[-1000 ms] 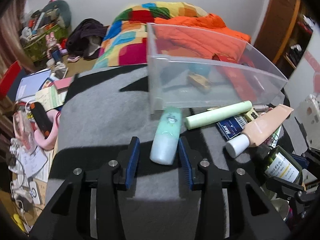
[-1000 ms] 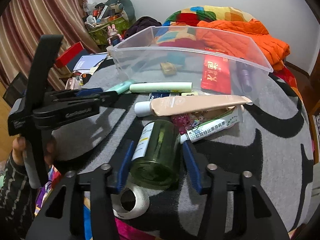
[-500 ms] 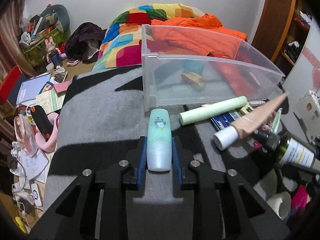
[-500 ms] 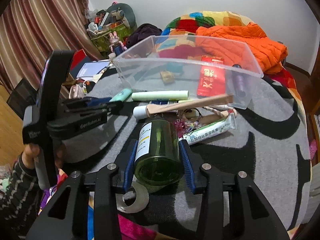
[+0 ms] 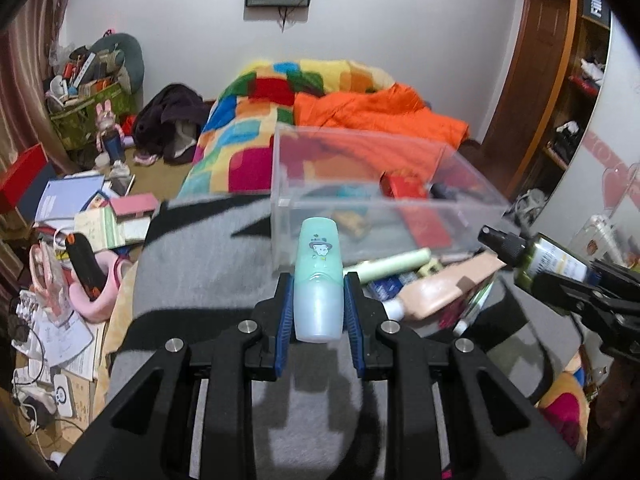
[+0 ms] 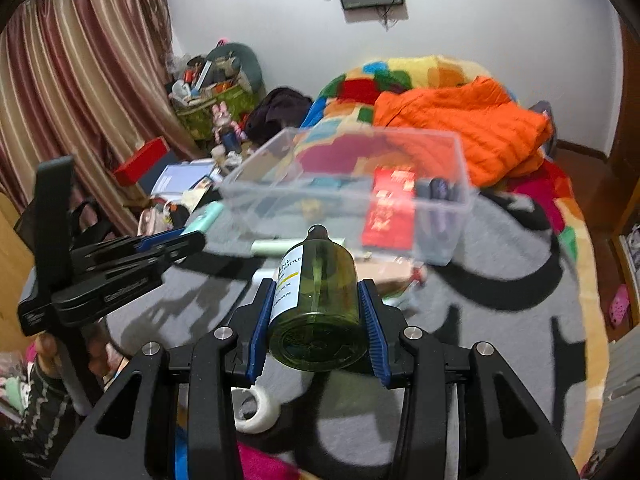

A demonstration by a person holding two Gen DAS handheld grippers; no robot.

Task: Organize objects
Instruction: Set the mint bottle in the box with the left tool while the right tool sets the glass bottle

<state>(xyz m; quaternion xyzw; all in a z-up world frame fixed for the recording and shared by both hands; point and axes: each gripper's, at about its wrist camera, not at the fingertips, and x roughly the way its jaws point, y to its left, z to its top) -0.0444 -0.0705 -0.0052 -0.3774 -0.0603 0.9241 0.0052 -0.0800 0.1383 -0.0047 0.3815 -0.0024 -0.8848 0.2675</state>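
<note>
Since a second ago: both tongs have come up off the grey blanket [image 5: 192, 280], each carrying its bottle.
Left tongs [image 5: 318, 308]: pinching the mint bottle [image 5: 319, 280], held clear of the blanket just before the clear bin [image 5: 280, 184].
Right tongs [image 6: 318, 320]: clamped on the green spray bottle [image 6: 316, 300], nozzle toward the bin.
Hard to make out: bin contents blurred; red packet [image 6: 388, 212] inside, its print unreadable.
Cut off: peach tube [image 5: 440, 292] partly behind the tongs.
</note>
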